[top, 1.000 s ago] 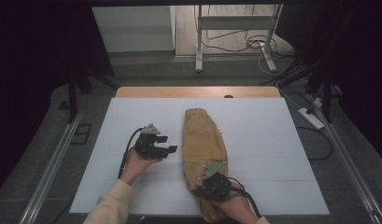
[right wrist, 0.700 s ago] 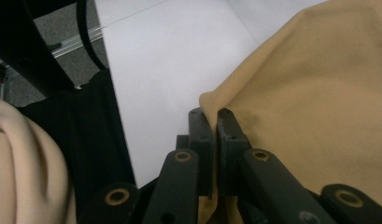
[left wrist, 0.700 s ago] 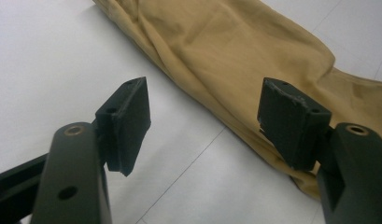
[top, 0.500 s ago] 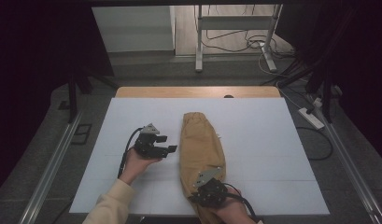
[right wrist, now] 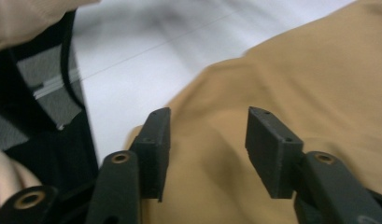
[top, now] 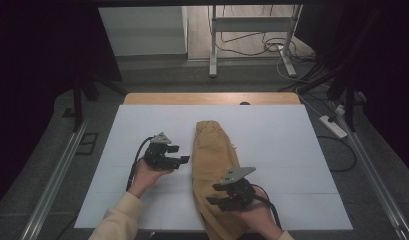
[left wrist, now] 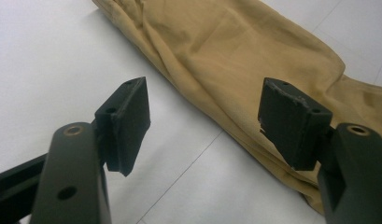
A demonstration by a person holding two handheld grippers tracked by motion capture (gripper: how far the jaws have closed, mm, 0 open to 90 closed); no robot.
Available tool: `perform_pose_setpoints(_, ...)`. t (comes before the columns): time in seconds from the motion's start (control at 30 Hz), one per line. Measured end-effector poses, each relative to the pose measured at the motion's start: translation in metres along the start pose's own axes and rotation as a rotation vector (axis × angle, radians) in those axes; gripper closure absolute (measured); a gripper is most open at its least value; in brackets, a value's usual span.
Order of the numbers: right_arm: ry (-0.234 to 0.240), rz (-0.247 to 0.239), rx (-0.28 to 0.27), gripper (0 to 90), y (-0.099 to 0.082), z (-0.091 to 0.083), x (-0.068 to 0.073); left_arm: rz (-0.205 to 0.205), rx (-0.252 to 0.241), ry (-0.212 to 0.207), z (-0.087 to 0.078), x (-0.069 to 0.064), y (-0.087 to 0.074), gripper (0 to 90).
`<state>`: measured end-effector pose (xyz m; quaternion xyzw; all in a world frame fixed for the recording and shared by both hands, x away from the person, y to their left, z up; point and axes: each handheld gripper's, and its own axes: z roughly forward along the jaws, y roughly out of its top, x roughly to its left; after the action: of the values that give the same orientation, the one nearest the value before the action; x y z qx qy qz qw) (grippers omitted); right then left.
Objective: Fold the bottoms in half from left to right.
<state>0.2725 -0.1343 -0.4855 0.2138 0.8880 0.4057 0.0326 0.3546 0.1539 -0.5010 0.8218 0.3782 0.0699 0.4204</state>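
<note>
Tan trousers [top: 214, 165] lie folded lengthwise on the white worktop [top: 292, 150], waistband toward the far edge, legs at the near edge. The right gripper [top: 219, 199], its jaws just opened and empty, hovers over the legs; the left gripper [top: 181, 155] waits spread beside them.

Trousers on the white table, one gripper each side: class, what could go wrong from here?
1. The right gripper has just been opening above the trousers with nothing between its pads; closing without lowering could grab air.
2. The trousers' near end hangs past the table edge; a tug could drag them off.
3. The left gripper stands open beside the cloth; one-sided pulling may bunch it.

White table [top: 292, 150]; power strip [top: 333, 126] on floor right; metal stand [top: 252, 30] behind.
</note>
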Motion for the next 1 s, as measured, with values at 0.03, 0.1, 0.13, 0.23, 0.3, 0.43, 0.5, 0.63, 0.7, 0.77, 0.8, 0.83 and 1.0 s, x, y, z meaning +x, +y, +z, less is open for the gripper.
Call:
perform_pose_setpoints(0.03, -0.003, 0.006, -0.007, 47.9, 0.0, -0.002, -0.004, 0.0, 0.001, 0.0, 0.0, 0.0, 0.0, 33.3)
perform_pose_setpoints(0.1, -0.002, 0.023, -0.027, 47.2, 0.0, -0.005, -0.011, 0.0, 0.002, -0.001, 0.001, 0.0, 0.0, 33.2)
perform_pose_setpoints(0.13, -0.01, 0.024, -0.028, 46.4, -0.001, -0.006, -0.015, 0.001, 0.003, -0.001, 0.002, 0.0, 0.0, 33.2)
perform_pose_setpoints(0.23, -0.023, 0.043, -0.048, 45.1, -0.002, -0.009, -0.026, 0.004, 0.006, -0.002, 0.002, -0.001, 0.001, 33.1)
perform_pose_setpoints(0.3, -0.034, 0.058, -0.055, 44.4, -0.003, -0.011, -0.033, 0.001, 0.006, -0.003, 0.002, -0.001, 0.001, 33.0)
perform_pose_setpoints(0.43, -0.043, 0.081, -0.055, 43.7, -0.004, -0.013, -0.046, 0.003, 0.006, -0.004, 0.003, -0.002, 0.001, 32.9)
perform_pose_setpoints(0.5, -0.047, 0.092, -0.054, 43.4, -0.004, -0.013, -0.052, 0.004, 0.007, -0.006, 0.004, -0.002, 0.001, 32.9)
perform_pose_setpoints(0.63, -0.055, 0.101, -0.04, 42.9, -0.003, -0.01, -0.061, 0.006, 0.005, -0.009, 0.005, -0.002, 0.001, 32.9)
perform_pose_setpoints(0.7, -0.058, 0.101, -0.037, 42.8, -0.002, -0.009, -0.066, 0.006, 0.006, -0.012, 0.006, -0.002, 0.002, 32.9)
perform_pose_setpoints(0.77, -0.061, 0.107, -0.04, 42.7, -0.002, -0.008, -0.071, 0.008, 0.006, -0.017, 0.007, -0.002, 0.003, 32.9)
perform_pose_setpoints(0.8, -0.064, 0.114, -0.039, 42.6, -0.002, -0.008, -0.073, 0.012, 0.005, -0.019, 0.008, -0.003, 0.004, 32.9)
perform_pose_setpoints(0.83, -0.068, 0.115, -0.038, 42.4, -0.003, -0.007, -0.076, 0.012, 0.005, -0.021, 0.008, -0.003, 0.005, 32.8)
perform_pose_setpoints(1.0, -0.086, 0.135, -0.033, 42.2, -0.005, -0.006, -0.086, 0.021, 0.014, -0.027, 0.01, -0.005, 0.005, 32.7)
